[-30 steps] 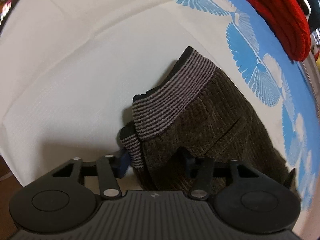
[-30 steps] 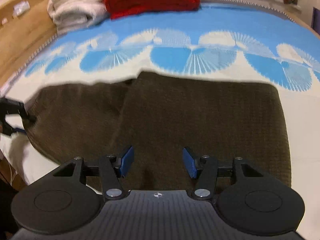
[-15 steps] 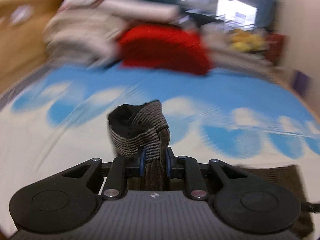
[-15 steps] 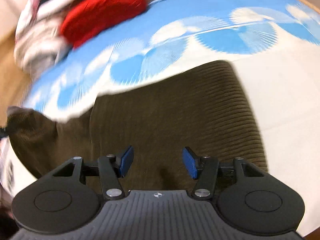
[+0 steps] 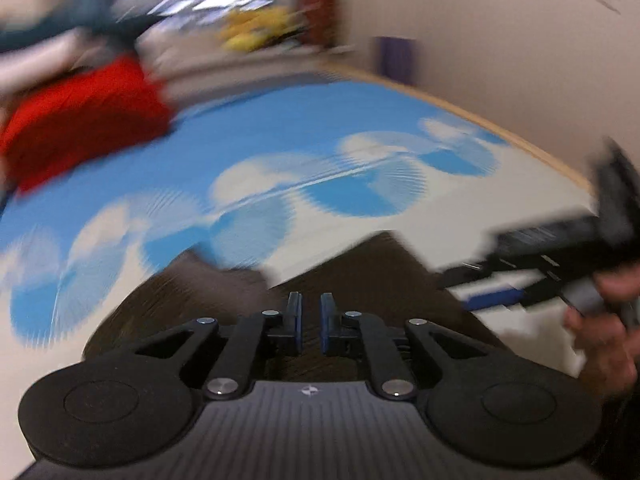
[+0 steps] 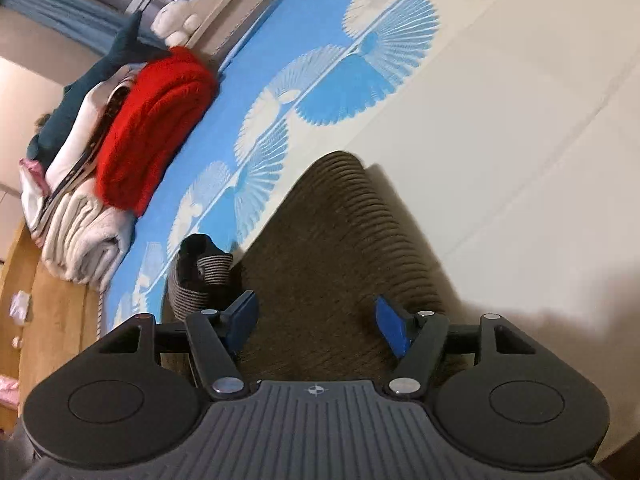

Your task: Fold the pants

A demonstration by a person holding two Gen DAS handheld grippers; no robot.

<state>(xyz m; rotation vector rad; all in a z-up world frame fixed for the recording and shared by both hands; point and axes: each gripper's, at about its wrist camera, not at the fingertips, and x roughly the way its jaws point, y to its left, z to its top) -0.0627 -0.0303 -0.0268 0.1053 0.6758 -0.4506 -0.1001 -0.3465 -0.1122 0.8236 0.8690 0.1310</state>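
Each claw is matte black plastic: a ribbed grey-black body with a small compass-like mark at its middle, flanked by two round discs. Silver screws pin the angled link arms. The left claw (image 5: 310, 322) carries two thin blue pads (image 5: 326, 320); the right claw (image 6: 316, 318) has the same blue pads (image 6: 390, 326). A bare hand (image 5: 604, 332) shows at the right, blurred.

the pants (image 6: 336, 248) are made of a brown ribbed cloth like corduroy, matt, with a striped knitted cuff (image 6: 200, 280). the bed cover (image 6: 500, 120) is a smooth matt cloth, printed with blue fans. the red blanket (image 6: 156, 128) looks fluffy and rough. matt black plastic with small shiny metal pins is seen on the right gripper (image 6: 316, 320); its pads are blue.
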